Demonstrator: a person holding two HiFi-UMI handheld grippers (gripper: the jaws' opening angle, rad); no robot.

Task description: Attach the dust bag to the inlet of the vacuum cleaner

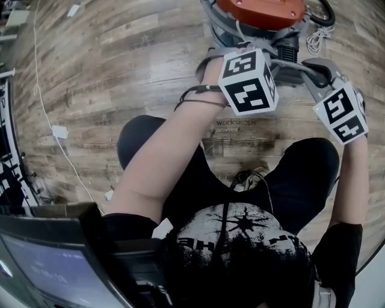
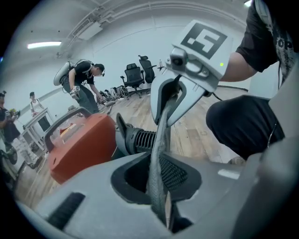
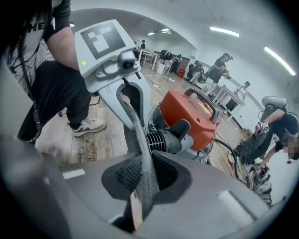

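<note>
Beside the vacuum cleaner [image 3: 191, 116], left tongs [image 2: 160, 184] and right tongs [image 3: 142, 186] each pinch the dust bag [image 2: 161, 135].

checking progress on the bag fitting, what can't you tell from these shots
- Opening of the dust bag: both gripper views show only an edge-on grey strip pinched by the left hand-held gripper and right hand-held gripper.
- Mouth of the ribbed black port: the strip crosses in front of it in both gripper views.
- Head view: marker cubes cover both sets of jaws; the top edge cuts off the vacuum cleaner.
</note>
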